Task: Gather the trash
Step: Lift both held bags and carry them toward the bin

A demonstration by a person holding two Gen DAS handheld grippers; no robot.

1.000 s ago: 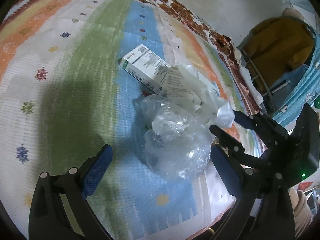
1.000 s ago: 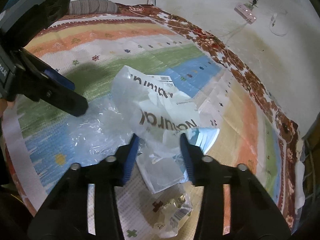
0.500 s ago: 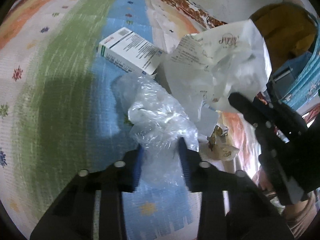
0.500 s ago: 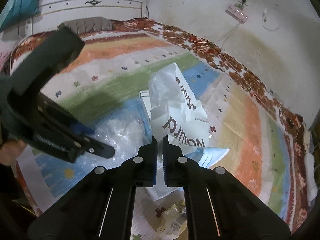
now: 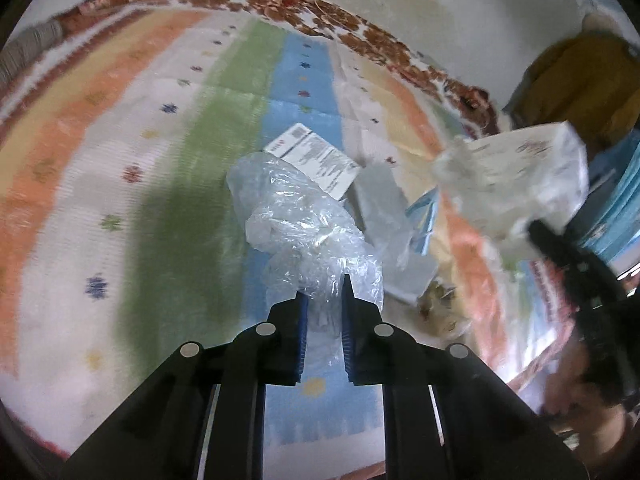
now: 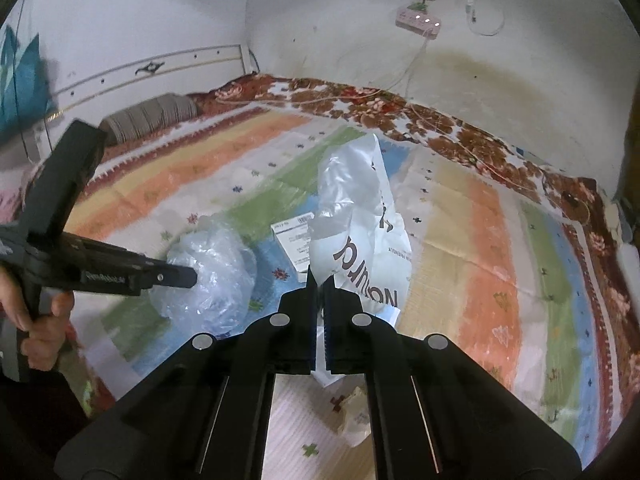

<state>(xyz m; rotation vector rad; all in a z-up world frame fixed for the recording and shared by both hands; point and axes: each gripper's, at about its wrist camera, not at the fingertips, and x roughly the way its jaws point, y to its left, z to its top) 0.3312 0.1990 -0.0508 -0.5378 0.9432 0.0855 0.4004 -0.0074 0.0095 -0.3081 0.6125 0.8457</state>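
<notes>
Left gripper (image 5: 323,285) closing on clear plastic bag (image 5: 296,224).

Both wrist views look down onto the striped mat (image 5: 224,152).

White box (image 6: 294,236) half covered by printed bag (image 6: 362,236), bag lettering partly folded away, crumpled wrapper (image 6: 356,420) behind gripper arms, right-side clutter motion-blurred

Two plastic bags: one clear bag (image 5: 304,232), one white printed bag (image 6: 360,240). One box (image 5: 316,160) at twelve o'clock. Two grippers.
</notes>
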